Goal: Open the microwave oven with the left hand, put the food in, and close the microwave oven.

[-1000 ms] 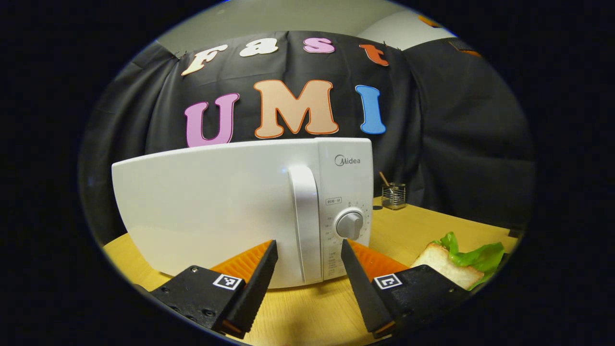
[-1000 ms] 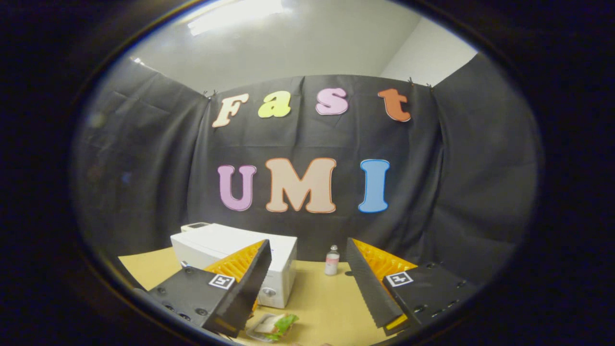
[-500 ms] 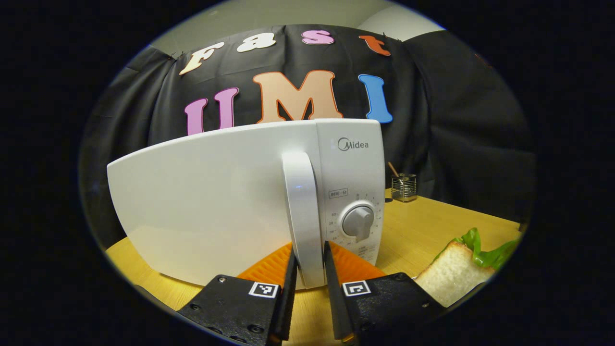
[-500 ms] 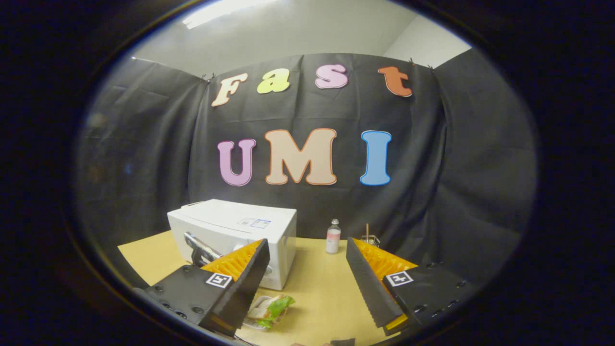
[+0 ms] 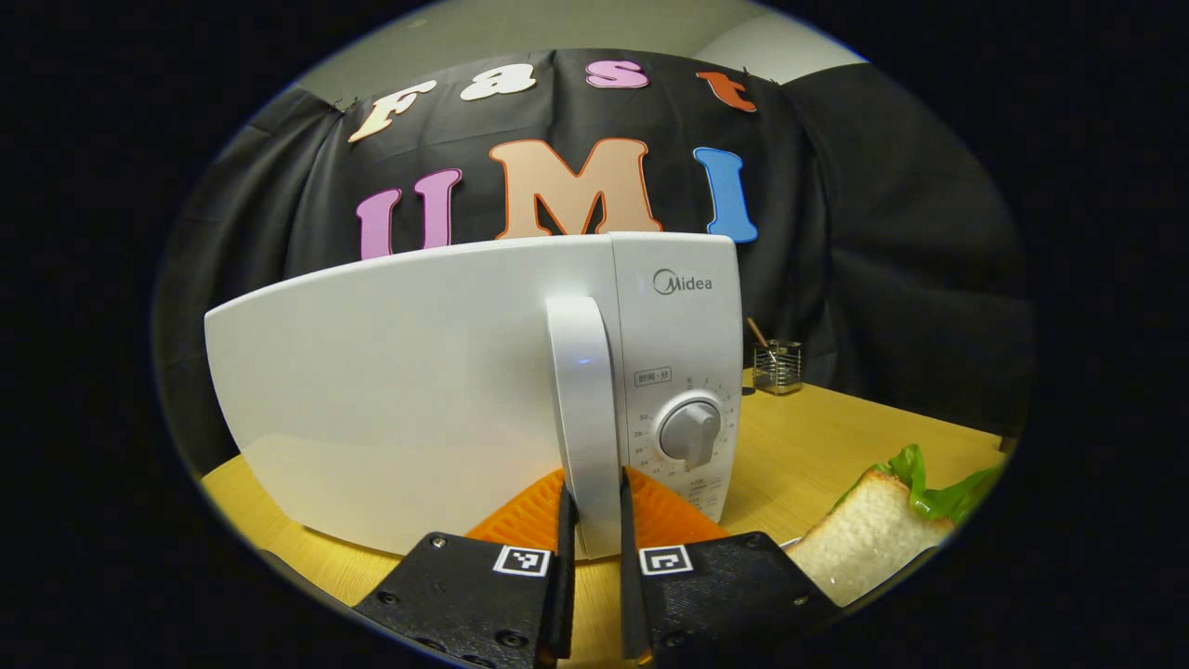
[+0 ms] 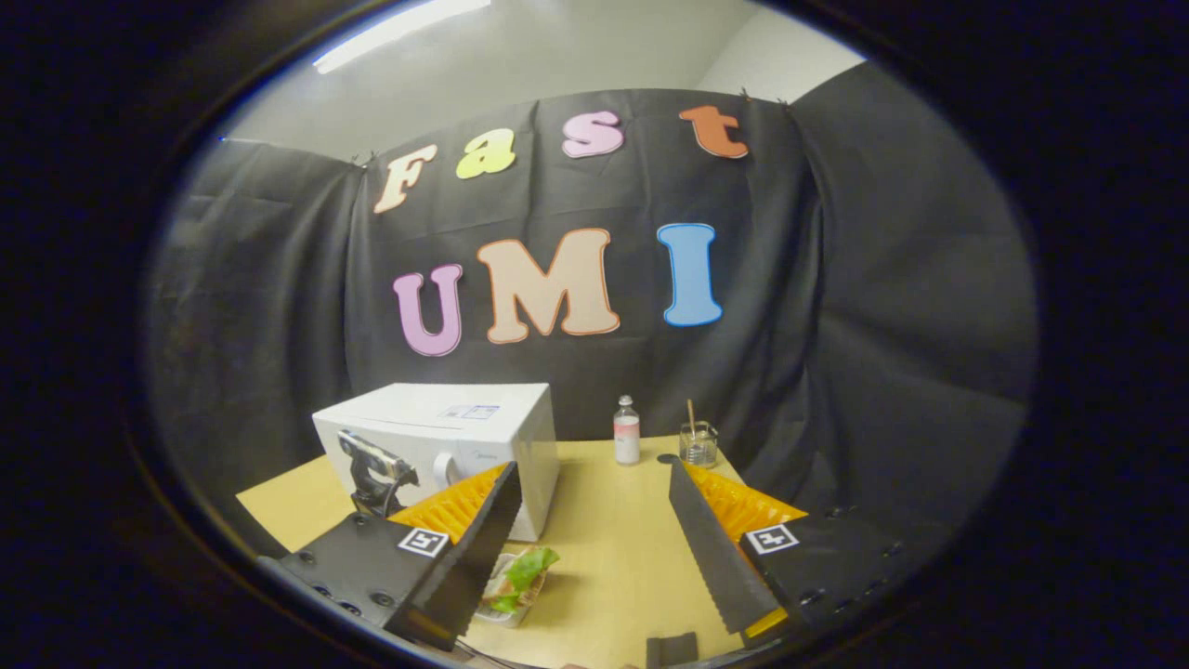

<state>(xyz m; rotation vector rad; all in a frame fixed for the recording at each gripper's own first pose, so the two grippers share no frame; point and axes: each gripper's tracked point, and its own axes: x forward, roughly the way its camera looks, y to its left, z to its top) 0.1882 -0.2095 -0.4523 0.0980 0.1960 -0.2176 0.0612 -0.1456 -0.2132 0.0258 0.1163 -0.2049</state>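
A white microwave (image 5: 409,390) stands on the wooden table with its door closed. My left gripper (image 5: 594,548) is shut on the door's vertical white handle (image 5: 583,409), one finger on each side near its lower end. A sandwich (image 5: 873,530) of white bread and green lettuce lies to the right of it. In the right gripper view the microwave (image 6: 446,437) is at lower left with the left gripper (image 6: 372,469) at its front. My right gripper (image 6: 594,557) hangs open above the table, with the sandwich (image 6: 516,581) just beside its left finger.
A small bottle (image 6: 627,432) and a glass cup with a stick in it (image 6: 697,444) stand at the back of the table (image 6: 613,557) near the black cloth. The same cup (image 5: 777,364) stands right of the microwave in the left gripper view.
My left gripper moved in and closed on the door handle. The right gripper tilted downward, bringing more of the table and the sandwich into its view.
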